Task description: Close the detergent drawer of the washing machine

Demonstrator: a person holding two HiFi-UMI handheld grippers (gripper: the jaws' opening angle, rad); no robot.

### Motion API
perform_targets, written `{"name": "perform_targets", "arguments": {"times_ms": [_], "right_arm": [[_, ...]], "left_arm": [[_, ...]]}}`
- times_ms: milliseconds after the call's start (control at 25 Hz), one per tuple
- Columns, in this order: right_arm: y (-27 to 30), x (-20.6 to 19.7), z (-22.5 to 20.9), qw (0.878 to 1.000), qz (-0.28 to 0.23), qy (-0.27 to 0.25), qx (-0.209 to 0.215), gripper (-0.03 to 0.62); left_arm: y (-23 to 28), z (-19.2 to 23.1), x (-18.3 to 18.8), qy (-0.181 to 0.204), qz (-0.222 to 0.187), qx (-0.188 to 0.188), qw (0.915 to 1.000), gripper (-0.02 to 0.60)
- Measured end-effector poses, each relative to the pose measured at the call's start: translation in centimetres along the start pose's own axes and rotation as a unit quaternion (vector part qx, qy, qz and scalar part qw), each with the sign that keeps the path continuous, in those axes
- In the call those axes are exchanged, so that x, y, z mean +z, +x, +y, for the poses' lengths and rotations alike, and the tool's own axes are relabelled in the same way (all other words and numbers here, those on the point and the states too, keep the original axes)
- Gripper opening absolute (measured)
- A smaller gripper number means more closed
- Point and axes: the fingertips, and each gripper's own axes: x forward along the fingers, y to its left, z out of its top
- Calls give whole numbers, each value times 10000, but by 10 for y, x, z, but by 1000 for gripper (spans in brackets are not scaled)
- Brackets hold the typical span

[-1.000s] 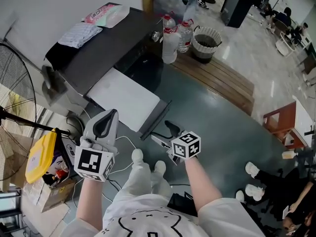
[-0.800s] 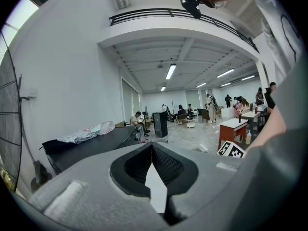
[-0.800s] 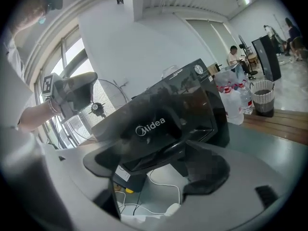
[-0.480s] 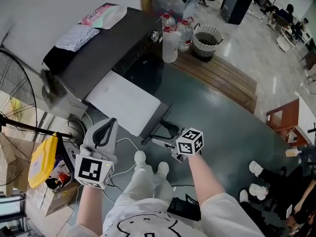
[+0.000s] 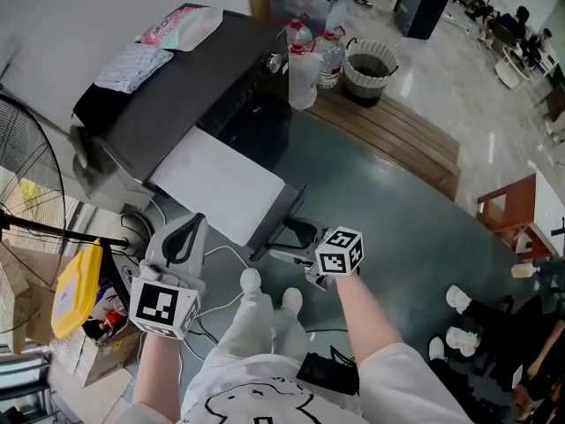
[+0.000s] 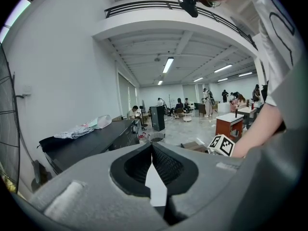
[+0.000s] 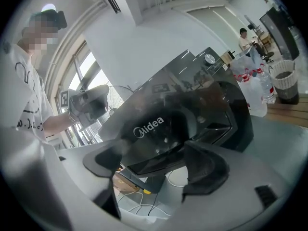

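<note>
Right gripper (image 5: 287,244): jaws spread wide, nothing clamped. It is held low at the dark front of the washing machine (image 5: 216,179), just off the panel; contact cannot be confirmed. In the right gripper view a dark slab (image 7: 144,163) juts from the front below the Midea logo (image 7: 148,125) and sits framed between the jaws. This is judged to be the detergent drawer, not yet home.

Left gripper (image 5: 184,235): jaws pressed together, empty, held to the left of the machine and well apart from the drawer, taking no part.

Hazards noted:
- The jaws straddle the slab rather than face it. A push from one jaw alone, off-centre, would likely skew the drawer in its runners and jam it short of flush
- The front is glossy. A glancing push could let a jaw slide off and strike the panel
- Loose white cables (image 5: 225,254) lie on the floor near the person's feet; a forward step could snag them
</note>
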Motion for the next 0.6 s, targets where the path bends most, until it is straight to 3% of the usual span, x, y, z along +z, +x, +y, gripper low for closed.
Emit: {"name": "perform_targets", "arguments": {"times_ms": [600], "right_arm": [[2, 8, 6, 9998, 181, 30, -126, 394]], "left_arm": [[9, -1, 17, 165, -149, -142, 9997, 15]]}}
